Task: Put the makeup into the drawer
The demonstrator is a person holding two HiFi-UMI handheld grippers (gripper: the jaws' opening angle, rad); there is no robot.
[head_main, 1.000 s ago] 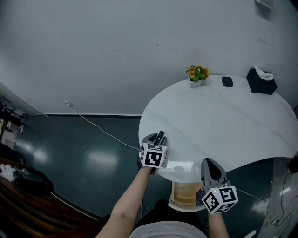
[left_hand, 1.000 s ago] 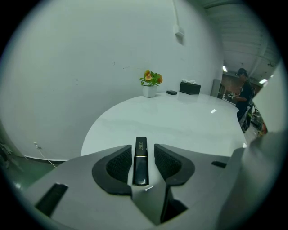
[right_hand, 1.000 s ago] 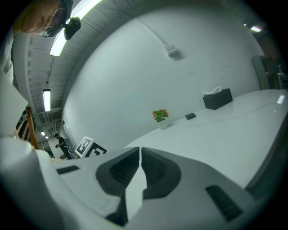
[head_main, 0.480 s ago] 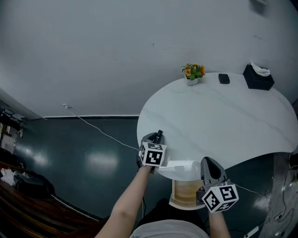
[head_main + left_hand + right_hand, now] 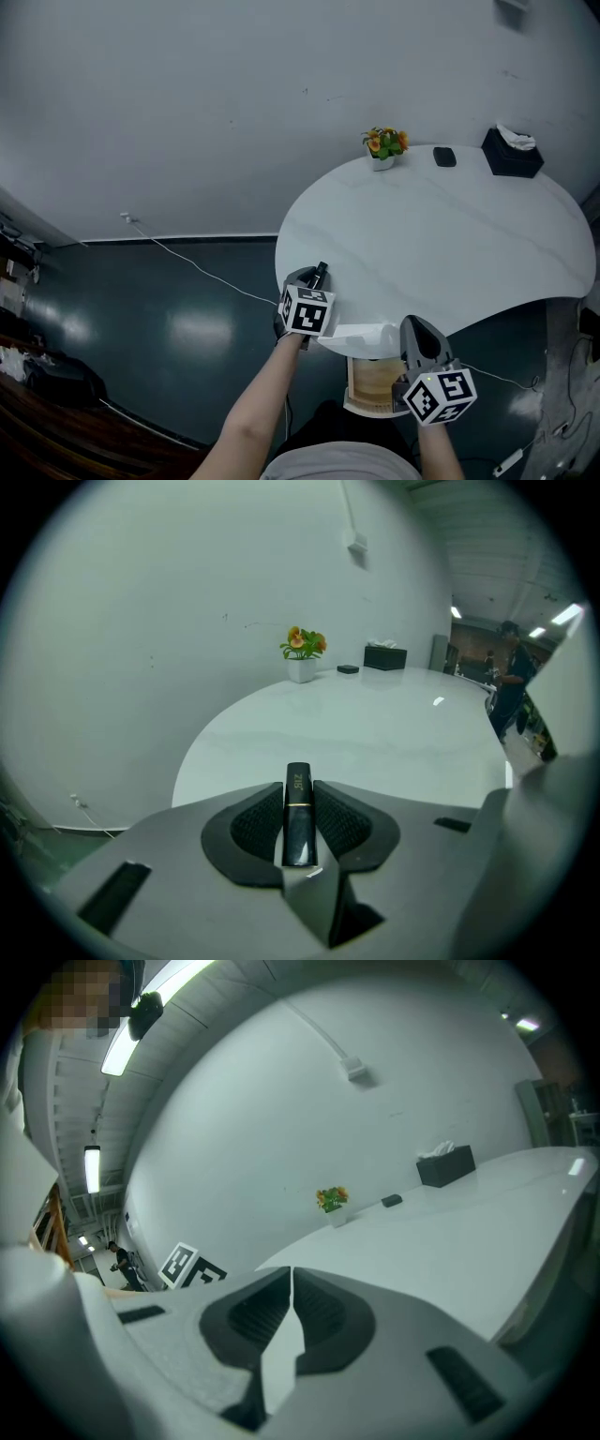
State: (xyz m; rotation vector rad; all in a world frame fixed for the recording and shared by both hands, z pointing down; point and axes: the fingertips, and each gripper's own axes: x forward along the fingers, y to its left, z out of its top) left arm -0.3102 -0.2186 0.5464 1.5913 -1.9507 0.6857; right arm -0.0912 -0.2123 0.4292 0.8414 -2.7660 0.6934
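Note:
A black lipstick tube (image 5: 297,813) with a gold band stands upright between the ribbed pads of my left gripper (image 5: 298,802). Its jaws have just been closing, and the pads now press on both sides of the tube. From the head camera, this gripper (image 5: 314,281) sits at the round white table's (image 5: 441,234) near left edge, with the lipstick (image 5: 321,273) poking out of it. An open drawer (image 5: 373,382) with a wooden inside hangs under the near edge. My right gripper (image 5: 413,328) hovers just right of the drawer, and its jaws (image 5: 292,1283) are shut with nothing between them.
At the table's far side stand a small flower pot (image 5: 382,147), a flat black object (image 5: 444,157) and a black tissue box (image 5: 511,152). A white cable (image 5: 197,267) runs over the dark floor on the left. A person (image 5: 511,672) stands far off.
Both grippers stay where they were. The head camera has drifted a little, so the table's far objects sit slightly higher and further left in view.

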